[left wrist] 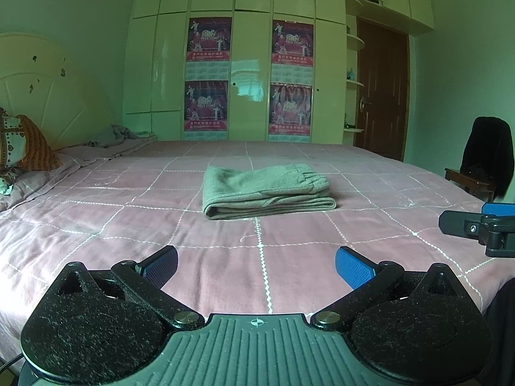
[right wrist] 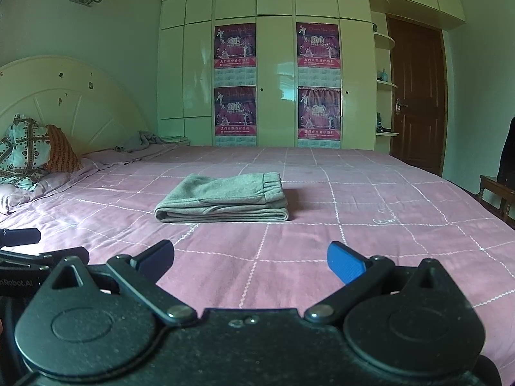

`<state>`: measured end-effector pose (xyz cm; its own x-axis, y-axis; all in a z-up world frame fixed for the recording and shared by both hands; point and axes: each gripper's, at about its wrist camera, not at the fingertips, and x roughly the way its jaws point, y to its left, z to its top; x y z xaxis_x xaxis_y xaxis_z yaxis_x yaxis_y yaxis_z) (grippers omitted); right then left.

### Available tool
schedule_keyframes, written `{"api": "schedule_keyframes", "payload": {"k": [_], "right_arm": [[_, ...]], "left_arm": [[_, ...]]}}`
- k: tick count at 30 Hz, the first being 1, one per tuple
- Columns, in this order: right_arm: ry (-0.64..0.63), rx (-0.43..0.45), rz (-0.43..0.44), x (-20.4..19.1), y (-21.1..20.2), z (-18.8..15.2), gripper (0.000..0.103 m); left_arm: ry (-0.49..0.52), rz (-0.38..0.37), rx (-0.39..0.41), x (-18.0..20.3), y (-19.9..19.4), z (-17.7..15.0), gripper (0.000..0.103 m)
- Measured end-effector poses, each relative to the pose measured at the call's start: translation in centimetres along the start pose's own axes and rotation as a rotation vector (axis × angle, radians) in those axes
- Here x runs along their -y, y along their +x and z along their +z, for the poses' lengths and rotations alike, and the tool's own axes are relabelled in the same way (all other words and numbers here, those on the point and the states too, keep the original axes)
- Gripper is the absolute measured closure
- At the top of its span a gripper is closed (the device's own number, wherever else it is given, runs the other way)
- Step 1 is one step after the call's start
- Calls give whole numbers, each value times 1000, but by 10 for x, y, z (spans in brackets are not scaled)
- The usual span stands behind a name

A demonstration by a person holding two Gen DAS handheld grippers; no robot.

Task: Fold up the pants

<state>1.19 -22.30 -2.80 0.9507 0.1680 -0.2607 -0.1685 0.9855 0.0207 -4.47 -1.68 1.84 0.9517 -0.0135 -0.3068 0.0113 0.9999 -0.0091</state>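
Bed (left wrist: 96,225) with pink checked cover fills lower views; wardrobe (left wrist: 251,80) behind. Grey-green pants (left wrist: 264,189) folded into compact stack, mid-bed, waistband on right end. Left tool (left wrist: 256,267) low over near bed edge, fingers spread wide, empty. Right tool (right wrist: 251,262) beside it, likewise wide apart, empty. Both well short of pants.

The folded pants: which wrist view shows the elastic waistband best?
The left wrist view: the pants sit near centre with the gathered waistband facing the camera. The right wrist view shows them left of centre, the waistband more foreshortened.
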Motion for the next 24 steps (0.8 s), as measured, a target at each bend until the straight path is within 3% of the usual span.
{"api": "schedule_keyframes", "payload": {"k": [24], "right_arm": [[-2,-1,-3,3,0,0,1]], "left_arm": [[6,-14,2,0,2,1,0]]}}
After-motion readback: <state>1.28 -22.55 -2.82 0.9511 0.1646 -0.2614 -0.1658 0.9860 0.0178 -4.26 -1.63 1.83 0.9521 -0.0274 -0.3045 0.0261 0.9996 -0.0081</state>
